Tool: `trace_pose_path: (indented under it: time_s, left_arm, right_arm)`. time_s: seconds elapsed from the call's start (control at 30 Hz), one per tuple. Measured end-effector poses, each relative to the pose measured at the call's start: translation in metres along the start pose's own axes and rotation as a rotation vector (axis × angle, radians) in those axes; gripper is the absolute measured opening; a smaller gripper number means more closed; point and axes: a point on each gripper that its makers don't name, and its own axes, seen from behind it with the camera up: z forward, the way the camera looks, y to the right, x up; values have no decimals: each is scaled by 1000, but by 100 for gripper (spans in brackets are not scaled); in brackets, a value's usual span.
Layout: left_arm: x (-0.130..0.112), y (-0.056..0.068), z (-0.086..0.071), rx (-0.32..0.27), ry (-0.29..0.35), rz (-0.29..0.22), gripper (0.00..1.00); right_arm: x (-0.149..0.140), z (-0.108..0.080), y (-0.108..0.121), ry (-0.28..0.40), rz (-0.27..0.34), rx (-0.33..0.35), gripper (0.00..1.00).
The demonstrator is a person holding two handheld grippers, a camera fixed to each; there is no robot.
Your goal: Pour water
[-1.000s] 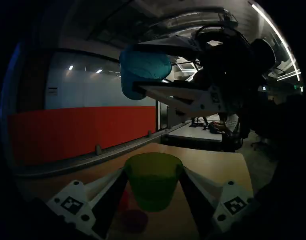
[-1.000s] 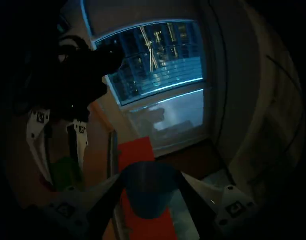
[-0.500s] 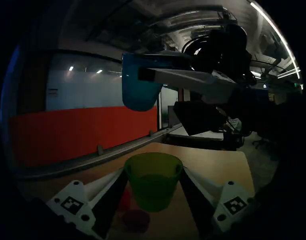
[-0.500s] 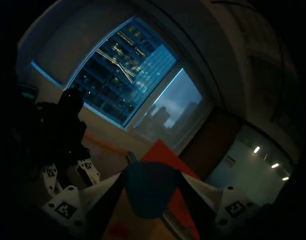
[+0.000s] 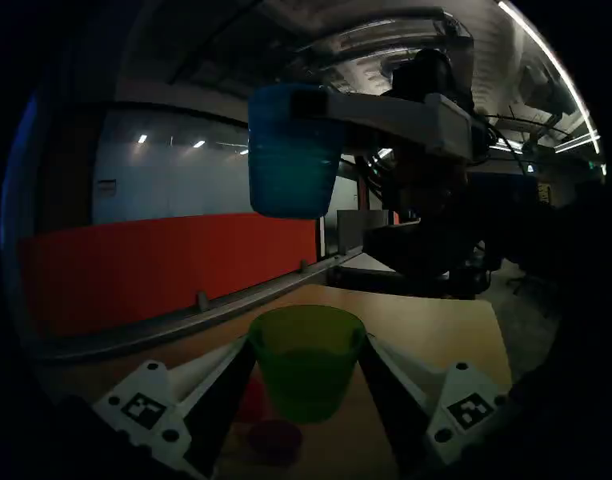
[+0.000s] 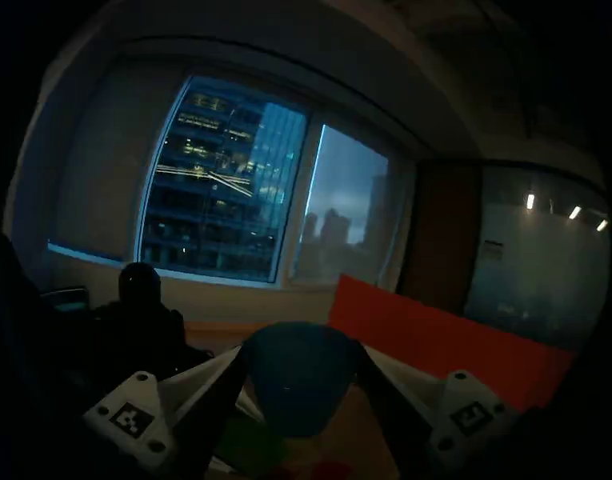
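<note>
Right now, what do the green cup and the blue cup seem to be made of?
The green cup looks like smooth translucent plastic: its wall lets light through. The blue cup is probably plastic too, faintly ridged; dim light leaves its finish unclear.

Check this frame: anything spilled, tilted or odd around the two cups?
Nothing clearly wrong. The blue cup sits upright in the right gripper, higher than the green cup in the left gripper. A reddish patch on the table beside it is too dim to identify.

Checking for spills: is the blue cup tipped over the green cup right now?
No, in the left gripper view the blue cup stands upright, rim on top, high above the green cup.
</note>
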Motion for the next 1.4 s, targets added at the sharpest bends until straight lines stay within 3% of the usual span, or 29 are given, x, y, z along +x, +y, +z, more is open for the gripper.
trace_pose_path:
  time_s: [0.2, 0.67, 1.07, 1.4]
  left_arm:
    - [0, -5, -3, 10, -1, 2, 85]
    - [-4, -35, -18, 79, -21, 14, 85]
    - [-4, -53, -35, 123, -31, 11, 85]
    - [-9, -54, -41, 121, -49, 5, 85]
  right_arm:
    - [-2, -3, 1, 0, 5, -9, 93]
    - [-17, -25, 20, -24, 13, -60, 93]
    - [-23, -49, 39, -29, 37, -102, 94]
    - [-31, -61, 38, -42, 49, -106, 94]
